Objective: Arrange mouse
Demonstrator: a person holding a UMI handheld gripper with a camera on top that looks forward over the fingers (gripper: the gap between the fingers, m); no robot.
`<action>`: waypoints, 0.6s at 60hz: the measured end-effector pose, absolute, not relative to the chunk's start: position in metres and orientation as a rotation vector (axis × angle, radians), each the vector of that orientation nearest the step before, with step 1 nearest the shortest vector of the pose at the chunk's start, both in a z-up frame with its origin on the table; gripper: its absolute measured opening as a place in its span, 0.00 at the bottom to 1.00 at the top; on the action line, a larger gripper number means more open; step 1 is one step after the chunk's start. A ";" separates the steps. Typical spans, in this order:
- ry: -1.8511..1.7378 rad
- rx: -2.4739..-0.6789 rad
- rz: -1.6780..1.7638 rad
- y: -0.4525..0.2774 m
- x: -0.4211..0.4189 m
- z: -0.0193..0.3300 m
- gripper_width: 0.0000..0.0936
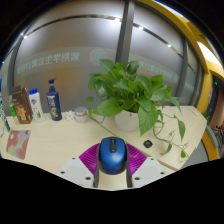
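View along the tongs (112,172) at the bottom centre of the frame. A blue and black mouse (112,153) lies between the two pink pads (88,158); both pads appear to touch its flanks, so the tongs are pinching the mouse. Whether the mouse rests on the pale tabletop (60,140) or is lifted off it cannot be told.

Just beyond the mouse, at centre frame, stands a leafy green plant (130,92); its foliage hangs over and hides most of its pot, so the pot's contents other than the stems cannot be seen. A small dark round object (148,144) lies on the tabletop under the trailing leaves, right of the mouse.

At the left of the frame, along the far edge of the tabletop, stands a row of containers: a brown carton (21,103), a white bottle (36,103), and a dark bottle with a blue label (53,101). All are upright and closed; their contents are not visible. A small white cup-like object (81,115) sits between the bottles and the plant. A flat printed card (17,143) lies near the left edge.
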State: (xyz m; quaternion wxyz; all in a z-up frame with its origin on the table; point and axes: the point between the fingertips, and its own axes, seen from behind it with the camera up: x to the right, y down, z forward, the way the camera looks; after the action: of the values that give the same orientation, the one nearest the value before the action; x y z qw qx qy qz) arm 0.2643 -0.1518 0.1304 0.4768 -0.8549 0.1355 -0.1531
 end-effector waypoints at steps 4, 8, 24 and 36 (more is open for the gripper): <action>0.329 -1.985 -0.373 -0.140 0.237 0.196 0.40; 0.300 -1.884 -0.339 -0.125 0.194 0.260 0.40; 0.028 -1.851 -0.057 -0.034 -0.070 0.299 0.40; -0.068 -2.138 0.083 0.013 -0.209 0.109 0.40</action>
State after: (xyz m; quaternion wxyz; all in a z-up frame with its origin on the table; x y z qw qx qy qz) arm -0.2090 0.0127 0.1087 0.4800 -0.8762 -0.0280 0.0342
